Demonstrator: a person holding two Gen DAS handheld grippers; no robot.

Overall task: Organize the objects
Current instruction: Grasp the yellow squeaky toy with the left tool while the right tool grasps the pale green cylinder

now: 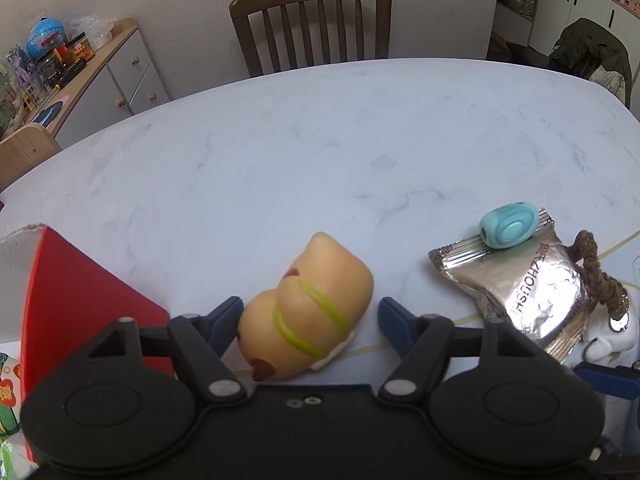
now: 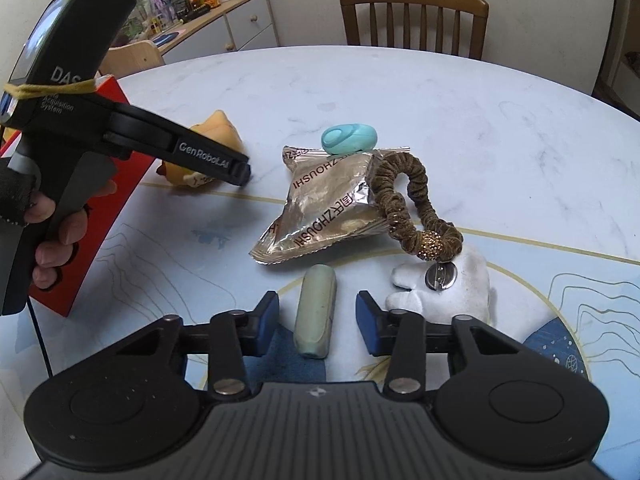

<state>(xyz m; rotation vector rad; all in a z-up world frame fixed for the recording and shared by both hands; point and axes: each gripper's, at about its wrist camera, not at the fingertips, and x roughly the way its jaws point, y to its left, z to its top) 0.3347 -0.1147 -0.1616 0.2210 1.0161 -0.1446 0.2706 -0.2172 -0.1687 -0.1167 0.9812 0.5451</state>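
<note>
In the left wrist view, the body of the left tongs [image 1: 308,316] hides the near end of the tan squishy toy [image 1: 308,304] at lower centre. The red box [image 1: 80,312] is cut by the lower left edge, and a white plush [image 1: 612,340] at lower right is largely covered by the silver snack packet [image 1: 532,284] and the frame edge. In the right wrist view, the left tongs' arm crosses the same toy [image 2: 216,136] at centre left, leaving only parts visible, and the red box [image 2: 100,208] sits mostly behind the hand [image 2: 52,232]. Items on the sideboard [image 2: 224,20] at upper left are too small to identify
</note>
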